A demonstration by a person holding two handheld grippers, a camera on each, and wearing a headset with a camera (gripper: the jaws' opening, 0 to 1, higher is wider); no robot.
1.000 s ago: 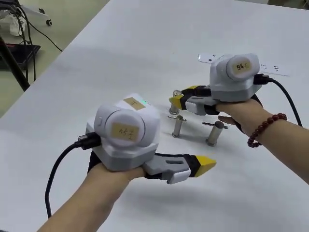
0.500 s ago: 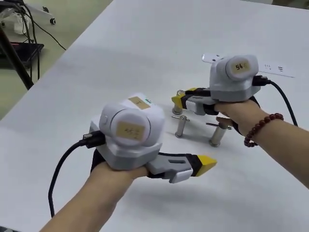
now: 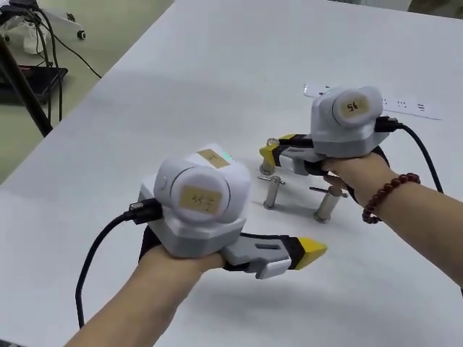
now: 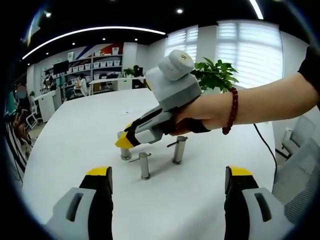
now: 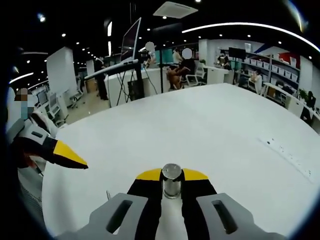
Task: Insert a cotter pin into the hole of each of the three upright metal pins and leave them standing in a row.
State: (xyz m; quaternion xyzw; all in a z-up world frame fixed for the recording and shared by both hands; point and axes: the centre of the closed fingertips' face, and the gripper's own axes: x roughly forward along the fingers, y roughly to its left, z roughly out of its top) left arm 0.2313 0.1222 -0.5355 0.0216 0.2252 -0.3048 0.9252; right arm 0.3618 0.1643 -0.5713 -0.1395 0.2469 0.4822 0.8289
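Three short upright metal pins stand close together on the white table (image 3: 217, 65). My right gripper (image 3: 269, 153) is shut on the far-left pin (image 3: 267, 166); in the right gripper view that pin's round top (image 5: 171, 174) sits between the yellow tips. The middle pin (image 3: 271, 192) and the right pin (image 3: 327, 204) each carry a thin cotter pin crosswise near the top. My left gripper (image 3: 311, 253) hovers nearer to me, open with nothing between its fingers (image 4: 100, 182), facing the pins (image 4: 145, 165).
A white power strip (image 3: 383, 103) lies on the table beyond the right gripper. The table's left edge drops to a floor with stands and cables (image 3: 29, 65). Office desks and seated people show far behind in the right gripper view.
The head view has shifted a little. The right gripper stays closed on the far-left pin and the left gripper stays open in place.
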